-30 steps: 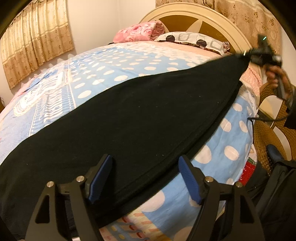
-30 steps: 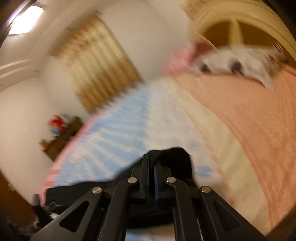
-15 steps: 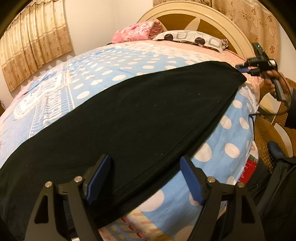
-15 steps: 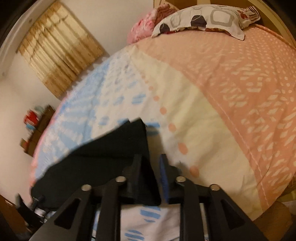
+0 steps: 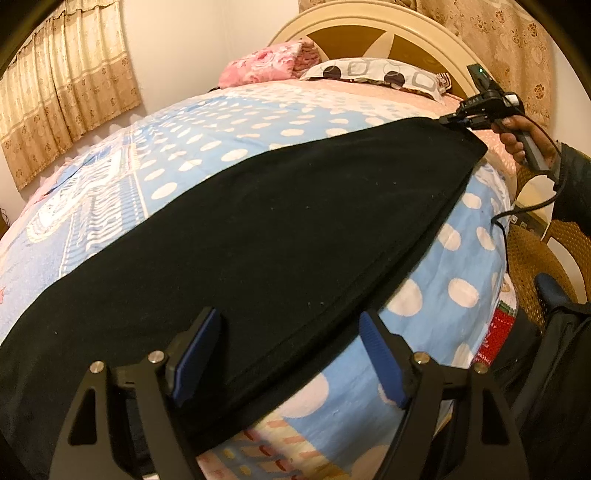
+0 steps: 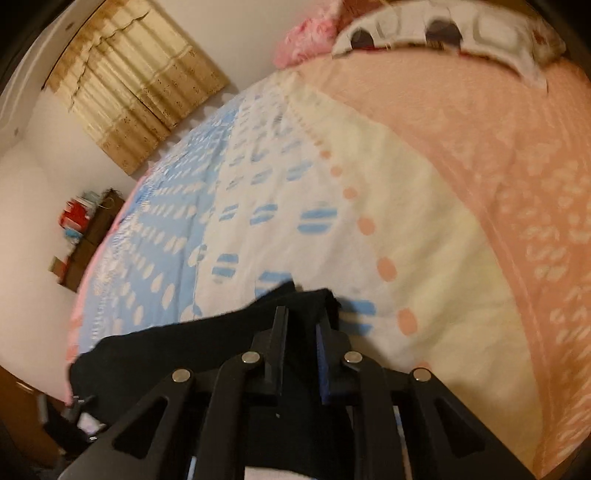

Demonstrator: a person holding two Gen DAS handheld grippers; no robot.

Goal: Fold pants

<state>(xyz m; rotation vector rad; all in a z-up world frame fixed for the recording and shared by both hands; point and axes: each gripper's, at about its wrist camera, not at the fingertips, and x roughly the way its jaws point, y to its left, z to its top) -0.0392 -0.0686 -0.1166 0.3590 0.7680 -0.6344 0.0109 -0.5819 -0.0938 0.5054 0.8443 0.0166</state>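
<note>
The black pants (image 5: 266, 229) lie stretched flat across the dotted blue bedspread (image 5: 207, 147). My left gripper (image 5: 288, 350) is open and hovers over the near end of the pants, its blue pads apart on either side of the fabric edge. My right gripper (image 5: 452, 120) sits at the far corner of the pants near the headboard. In the right wrist view the right gripper (image 6: 301, 328) has its fingers a small gap apart with the black pants corner (image 6: 295, 299) lying between and under them.
A patterned pillow (image 5: 373, 74) and a pink folded blanket (image 5: 266, 62) lie at the headboard (image 5: 369, 22). A wicker chair (image 5: 535, 258) and a dark bag (image 5: 554, 350) stand at the bed's right side. Curtains (image 5: 62, 96) hang at the left.
The right gripper lowered the far pants corner onto the bed and its fingers parted a little. The pants now lie flatter. The left gripper stayed open in place.
</note>
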